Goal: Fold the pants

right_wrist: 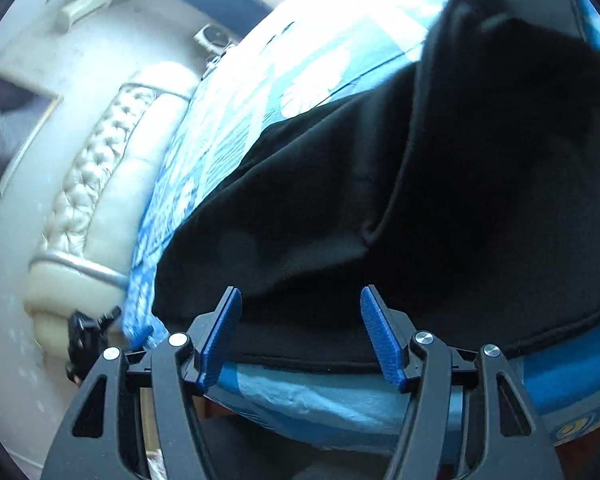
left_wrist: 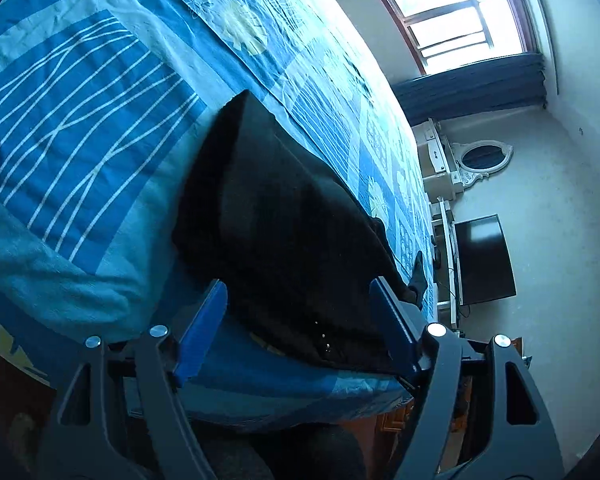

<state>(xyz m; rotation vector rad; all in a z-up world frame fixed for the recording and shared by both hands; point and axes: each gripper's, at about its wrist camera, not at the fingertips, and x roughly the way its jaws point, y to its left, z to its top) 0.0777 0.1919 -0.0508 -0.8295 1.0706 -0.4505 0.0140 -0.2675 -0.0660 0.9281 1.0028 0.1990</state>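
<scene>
Both grippers, left [left_wrist: 300, 328] and right [right_wrist: 300, 336], hang with jaws apart, holding nothing, over black pants [left_wrist: 284, 224] folded at frame centre on the bed [left_wrist: 80, 128]. Likely next: regrip an edge.

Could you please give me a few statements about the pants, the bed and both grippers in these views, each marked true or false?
1. The black pants lie on a blue patterned bedspread. True.
2. The left gripper is clamped shut on the pants. False: its jaws stand apart, with the fabric beyond the pads.
3. The right gripper is open. True.
4. The pants are spread out as a single flat layer. False: part of the cloth is folded over the rest.
5. A red pillow sits on the bed. False: none is in view.
</scene>
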